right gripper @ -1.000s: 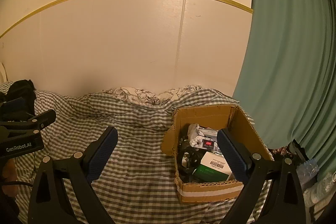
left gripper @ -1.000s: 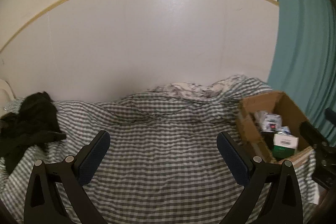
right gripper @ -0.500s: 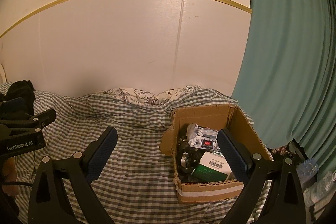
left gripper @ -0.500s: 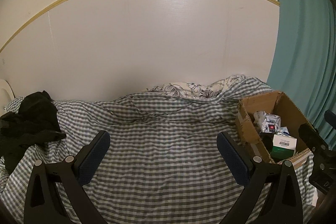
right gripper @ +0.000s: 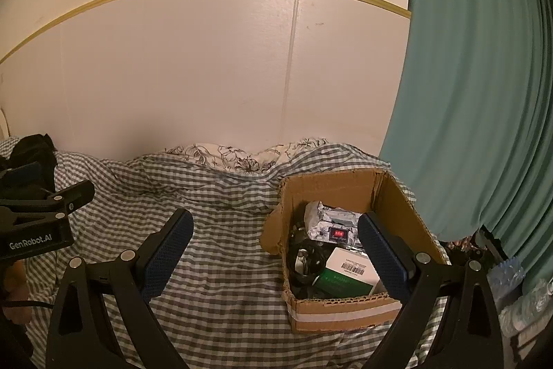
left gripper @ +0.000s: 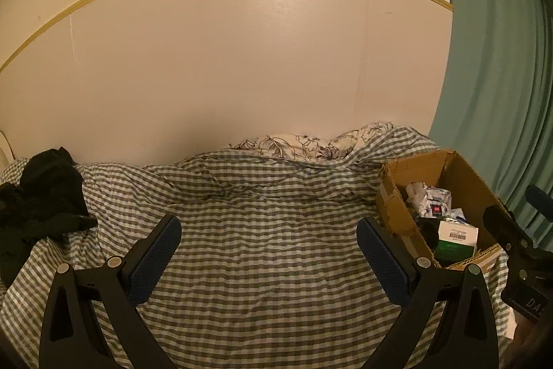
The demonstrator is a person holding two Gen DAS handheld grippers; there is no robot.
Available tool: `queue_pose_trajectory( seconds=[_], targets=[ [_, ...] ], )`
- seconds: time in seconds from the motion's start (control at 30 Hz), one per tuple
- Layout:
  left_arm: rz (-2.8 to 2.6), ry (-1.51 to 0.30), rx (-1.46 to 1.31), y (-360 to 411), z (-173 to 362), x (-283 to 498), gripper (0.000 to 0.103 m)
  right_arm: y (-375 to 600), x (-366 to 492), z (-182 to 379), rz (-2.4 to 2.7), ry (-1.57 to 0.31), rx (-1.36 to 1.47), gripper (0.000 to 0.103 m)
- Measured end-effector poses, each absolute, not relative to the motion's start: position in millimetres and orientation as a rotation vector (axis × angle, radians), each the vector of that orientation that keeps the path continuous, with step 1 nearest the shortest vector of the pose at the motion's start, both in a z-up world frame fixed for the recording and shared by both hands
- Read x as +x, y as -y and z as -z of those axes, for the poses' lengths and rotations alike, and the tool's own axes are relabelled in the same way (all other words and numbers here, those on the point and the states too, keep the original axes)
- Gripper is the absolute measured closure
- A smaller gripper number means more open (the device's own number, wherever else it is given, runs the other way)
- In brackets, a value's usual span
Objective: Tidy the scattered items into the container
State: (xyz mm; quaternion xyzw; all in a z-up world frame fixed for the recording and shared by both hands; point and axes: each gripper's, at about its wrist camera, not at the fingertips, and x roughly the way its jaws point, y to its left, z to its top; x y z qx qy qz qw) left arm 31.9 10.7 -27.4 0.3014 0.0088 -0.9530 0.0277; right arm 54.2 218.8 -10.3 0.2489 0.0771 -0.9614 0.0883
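1. Wide stretch of checked bedspread point(left gripper: 262, 251) lies open in front of the left claw point(left gripper: 268, 255), nothing on it between the fingers.
2. The far edge of the bed meets the pale wall point(left gripper: 242, 75); a flowered pillow point(left gripper: 311, 146) peeks out along that line.
3. A heap of black clothing point(left gripper: 41, 196) sits at the bed's left end, well apart from the box.
4. The cardboard box point(right gripper: 397, 196) stands at the right end, just beside the teal curtain point(right gripper: 484, 92), so that side is tight.
5. Inside the box: a white and green carton point(right gripper: 345, 272), crumpled packets point(right gripper: 328, 220), black cable point(right gripper: 306, 260).
6. Left claw: fingers spread wide, holding nothing.
7. Right claw point(right gripper: 276, 251): fingers equally wide apart, empty, hanging above the box's near left corner and touching nothing.
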Motion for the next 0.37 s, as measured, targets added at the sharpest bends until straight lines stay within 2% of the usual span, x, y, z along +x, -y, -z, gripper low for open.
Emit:
queue_pose_trajectory(
  seconds=[0.37],
  targets=[
    [2.954,-0.022,0.927,-13.2,28.8,32.8,0.0,-219.4,51.2,12.7,2.856,-0.223,0.764,0.007]
  ],
)
